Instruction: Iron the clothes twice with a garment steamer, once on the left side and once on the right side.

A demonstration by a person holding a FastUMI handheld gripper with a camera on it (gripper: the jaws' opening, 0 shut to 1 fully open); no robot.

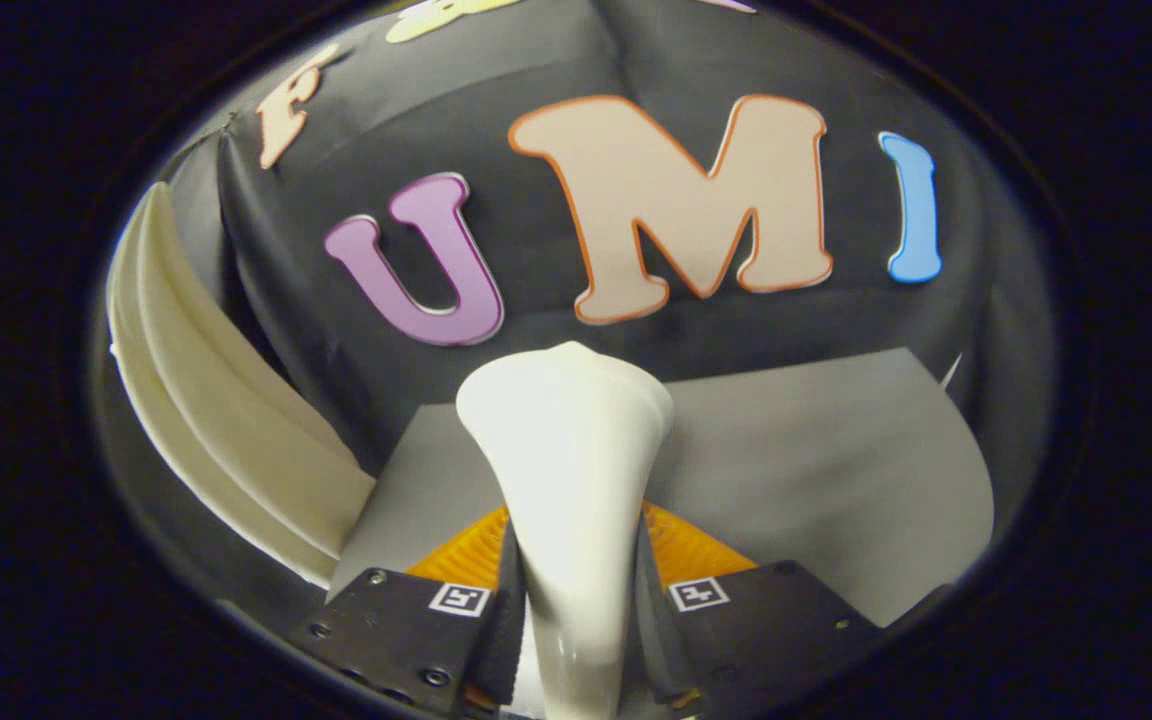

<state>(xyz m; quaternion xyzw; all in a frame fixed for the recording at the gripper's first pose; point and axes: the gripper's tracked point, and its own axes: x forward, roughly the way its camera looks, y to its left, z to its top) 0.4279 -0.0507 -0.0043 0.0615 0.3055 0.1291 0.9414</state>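
Note:
A cream-white garment steamer [566, 450] stands up between my fingers, its narrow handle held low and its wide head flaring out beyond the fingertips. My gripper [576, 610] is shut on the steamer's handle, with both fingers pressing on its sides. A cream-white garment [226, 420] hangs in folds to the left of the fingers, apart from the steamer's head. The head points toward the booth's black wall, over a grey table top [836, 470].
The grey table top stretches ahead and to the right of the fingers, ending at the black cloth wall [536, 260] behind it. A grey panel [191, 190] edges the wall above the garment on the left.

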